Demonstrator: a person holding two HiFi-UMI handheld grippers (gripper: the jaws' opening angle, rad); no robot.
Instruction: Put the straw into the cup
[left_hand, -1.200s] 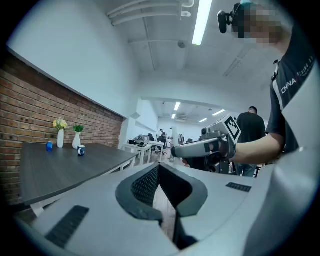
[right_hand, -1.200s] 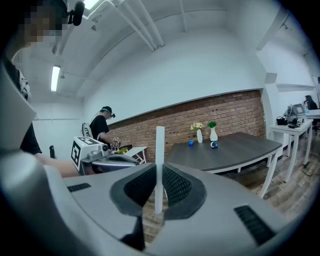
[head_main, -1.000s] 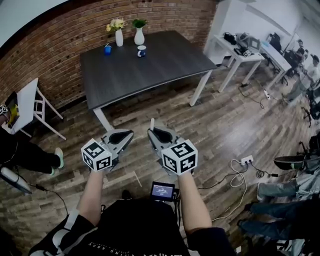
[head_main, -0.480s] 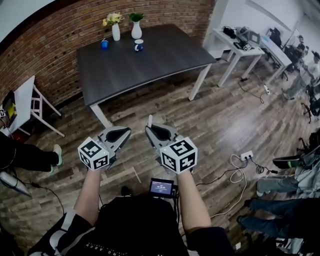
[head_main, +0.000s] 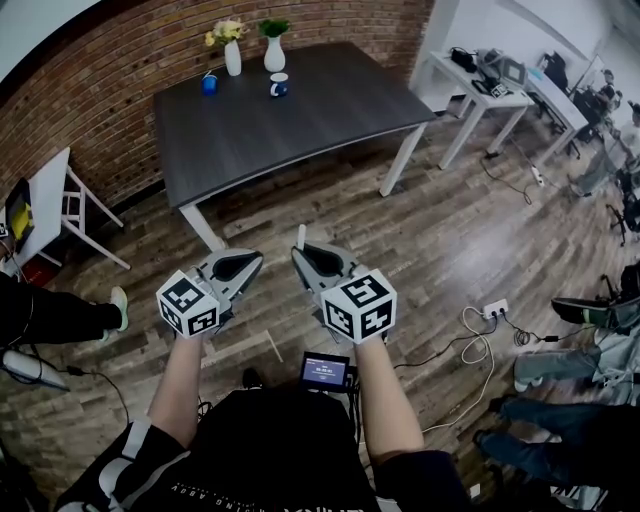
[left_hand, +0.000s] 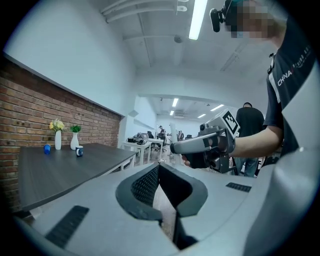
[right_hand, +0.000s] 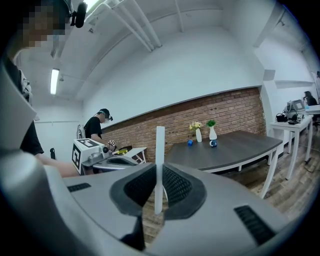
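Brick wall (head_main: 100, 90) backed a dark table (head_main: 290, 120), which carried two vases (head_main: 233, 58), a blue cup (head_main: 209, 85) and a mug (head_main: 279, 87) near its far edge. Both grippers were held side by side over the wooden floor (head_main: 440, 240), on the near side of the table and apart from each other. The right gripper (head_main: 312, 258) was clenched on the straw (right_hand: 159, 165). The white straw stood upright between the two pads, its upper part rising above the jaws and its lower end showing just below the pads. The left gripper (head_main: 250, 260) had its jaws closed tip to tip with nothing between them. The straw was well apart from the blue cup and the mug.
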